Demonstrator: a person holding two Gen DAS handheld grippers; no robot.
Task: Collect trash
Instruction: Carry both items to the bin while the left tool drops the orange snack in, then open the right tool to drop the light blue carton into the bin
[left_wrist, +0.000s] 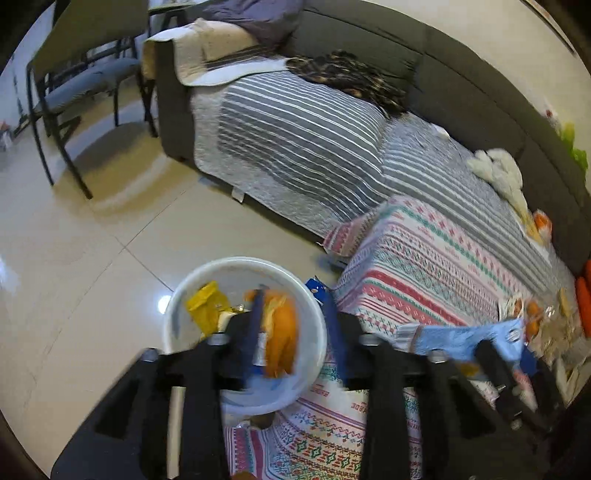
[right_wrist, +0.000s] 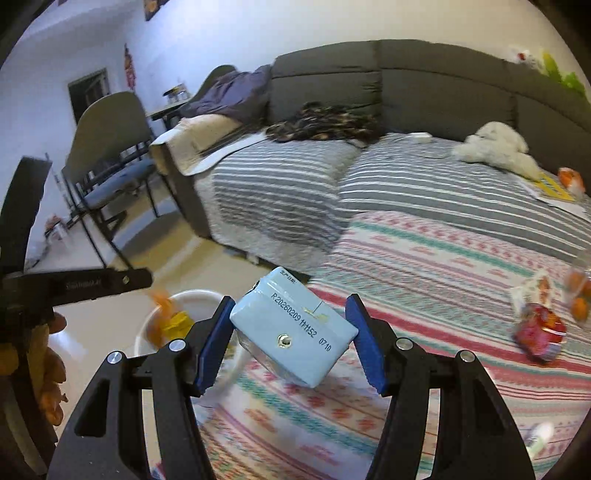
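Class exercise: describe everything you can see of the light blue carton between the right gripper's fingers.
The light blue carton is a small box, seemingly coated card, with a foil straw hole and a printed code on its upturned face. It sits tilted between the right gripper's blue pads; the left pad touches it, the right looks slightly apart. Behind it stands the white bin.
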